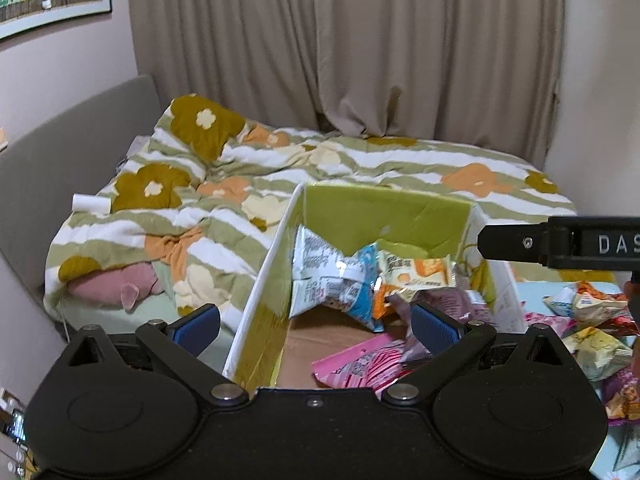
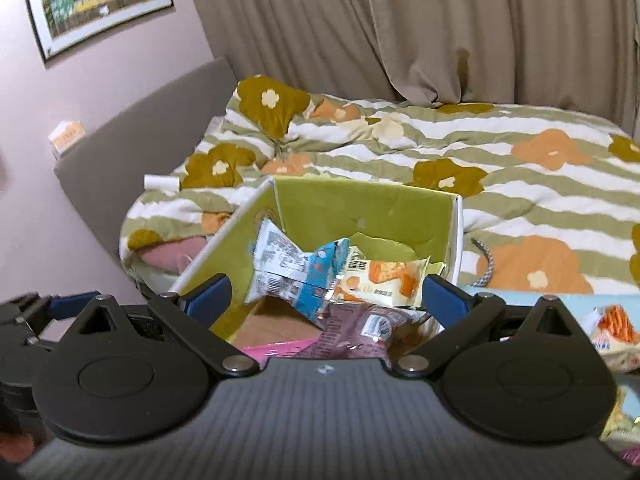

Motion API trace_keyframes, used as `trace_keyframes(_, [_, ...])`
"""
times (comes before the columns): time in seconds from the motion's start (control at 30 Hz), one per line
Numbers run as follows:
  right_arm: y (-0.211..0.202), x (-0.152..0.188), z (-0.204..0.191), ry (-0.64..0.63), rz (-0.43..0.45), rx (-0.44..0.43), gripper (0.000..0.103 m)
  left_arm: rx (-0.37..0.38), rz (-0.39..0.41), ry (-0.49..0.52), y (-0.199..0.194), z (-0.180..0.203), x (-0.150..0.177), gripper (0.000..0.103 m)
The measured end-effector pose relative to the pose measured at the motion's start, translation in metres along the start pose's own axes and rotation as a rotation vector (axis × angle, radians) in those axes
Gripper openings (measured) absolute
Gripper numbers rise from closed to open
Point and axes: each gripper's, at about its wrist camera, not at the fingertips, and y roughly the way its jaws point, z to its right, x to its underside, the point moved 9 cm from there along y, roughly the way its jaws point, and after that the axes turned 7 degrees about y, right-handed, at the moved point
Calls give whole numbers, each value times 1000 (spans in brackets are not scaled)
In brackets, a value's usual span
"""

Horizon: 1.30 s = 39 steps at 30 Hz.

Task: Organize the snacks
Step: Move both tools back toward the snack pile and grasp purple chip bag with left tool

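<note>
An open cardboard box (image 1: 384,204) (image 2: 360,208) with a green lining stands on the bed. Inside lie a blue-and-white packet (image 1: 324,276) (image 2: 288,268), a yellow-and-orange packet (image 1: 420,272) (image 2: 384,276), a purple packet (image 1: 452,304) (image 2: 356,332) and a pink packet (image 1: 360,364) (image 2: 276,348). My left gripper (image 1: 316,328) is open over the box's near left corner and holds nothing. Above the box's near side, my right gripper (image 2: 328,298) stands wide open and empty, over the purple packet. More loose packets (image 1: 588,308) (image 2: 612,328) lie on a light blue surface right of the box.
A rumpled floral duvet (image 1: 360,160) covers the bed, with a grey headboard (image 1: 60,152) on the left and beige curtains (image 1: 340,40) behind. A white roll (image 1: 90,203), a pink plush (image 1: 116,284) and a braided cable (image 2: 486,264) lie on the bed.
</note>
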Motion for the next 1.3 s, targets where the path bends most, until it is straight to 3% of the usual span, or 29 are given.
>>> trace_keyframes(0.3, [-58,0,14,73,65,104,103,138,53,68,-21,28,-15,103])
trace_keyframes(0.7, [-169,27,95,175,179,382,103,351,83,196,-38,122,-17,103])
trace_keyframes(0.97, [-220,64,177,259,153,487,103,415,68,255,-48,203,-11,103])
trace_keyframes(1.3, [-250,116,267,357,64,505,103,516,-26,310,-35,311,10,103])
